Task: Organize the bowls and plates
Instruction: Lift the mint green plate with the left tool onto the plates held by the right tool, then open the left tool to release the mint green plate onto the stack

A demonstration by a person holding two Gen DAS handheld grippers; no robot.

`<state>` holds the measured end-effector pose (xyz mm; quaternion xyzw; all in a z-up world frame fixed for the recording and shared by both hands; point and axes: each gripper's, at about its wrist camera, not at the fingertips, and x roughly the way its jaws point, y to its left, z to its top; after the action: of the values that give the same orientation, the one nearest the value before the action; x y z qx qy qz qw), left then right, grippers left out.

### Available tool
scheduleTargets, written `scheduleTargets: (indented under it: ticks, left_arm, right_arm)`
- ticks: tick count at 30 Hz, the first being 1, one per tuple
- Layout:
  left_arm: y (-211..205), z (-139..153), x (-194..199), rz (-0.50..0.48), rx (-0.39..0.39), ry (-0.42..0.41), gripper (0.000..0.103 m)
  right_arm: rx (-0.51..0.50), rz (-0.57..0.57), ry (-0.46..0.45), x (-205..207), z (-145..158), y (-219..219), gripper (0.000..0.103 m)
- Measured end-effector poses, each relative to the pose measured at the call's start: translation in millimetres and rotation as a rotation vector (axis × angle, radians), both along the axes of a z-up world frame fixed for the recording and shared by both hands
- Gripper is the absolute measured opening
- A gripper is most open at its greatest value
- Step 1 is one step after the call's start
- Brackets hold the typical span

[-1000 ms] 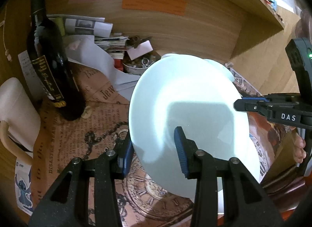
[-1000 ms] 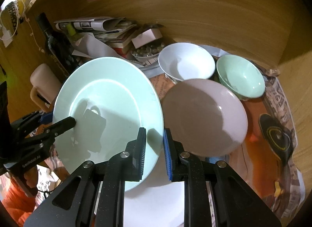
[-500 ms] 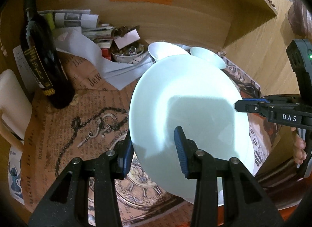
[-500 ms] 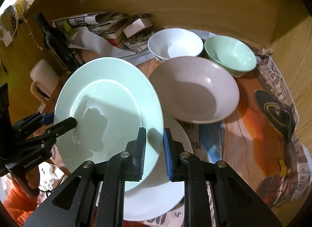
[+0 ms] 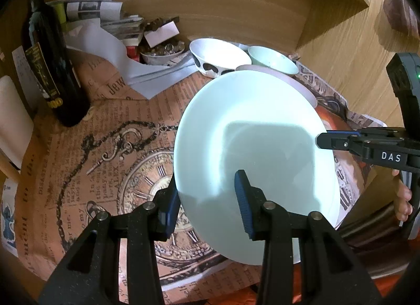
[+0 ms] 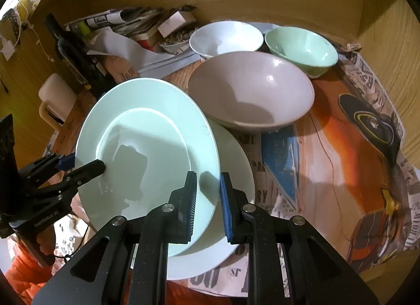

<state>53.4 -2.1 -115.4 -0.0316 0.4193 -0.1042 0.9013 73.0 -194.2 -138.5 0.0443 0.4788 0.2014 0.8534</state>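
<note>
**Left wrist view: pale green plate held at both rims, much hidden beneath it**

Left wrist view has the left gripper (image 5: 210,201) closed on the 7 o'clock rim of the pale green plate (image 5: 252,153), one finger under it and one on its face. The right gripper (image 5: 321,139) enters from 3 o'clock and pinches the opposite rim. The tilted plate covers most of the pink bowl (image 5: 294,79); only a strip of that bowl's rim shows at 1 o'clock. Beyond it stand the white bowl (image 5: 218,55) and green bowl (image 5: 273,59).

From the right wrist, the right gripper (image 6: 208,205) clamps the plate's (image 6: 147,153) 5 o'clock rim, its jaws narrowly apart around the edge. The left gripper (image 6: 78,167) grips at 9 o'clock. A white plate (image 6: 236,174) lies on the surface (image 6: 328,147) beneath, largely hidden, its near edge cut off by the gripper. The pink bowl (image 6: 252,92) sits just beyond at 12 o'clock; whether it touches the white plate cannot be told. A dark bottle (image 5: 52,63) stands at 10 o'clock, its top cropped.
</note>
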Motion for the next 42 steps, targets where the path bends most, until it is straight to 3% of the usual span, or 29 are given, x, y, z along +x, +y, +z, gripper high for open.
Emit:
scheduleTargets:
  ticks: [18, 28, 42]
  left_arm:
    - [-12, -17, 6, -0.019, 0.031, 0.05, 0.041]
    - [-18, -25, 18, -0.019, 0.058, 0.075, 0.044]
    - [-26, -25, 18, -0.028, 0.125, 0.039, 0.045]
  right_arm:
    - [0.028, -0.015, 0.084, 3, -21, -8, 0.016]
    - [0.063, -0.029, 0.085, -2, -21, -15, 0.016]
    - [0.067, -0.042, 0.046, -6, -17, -19, 0.019]
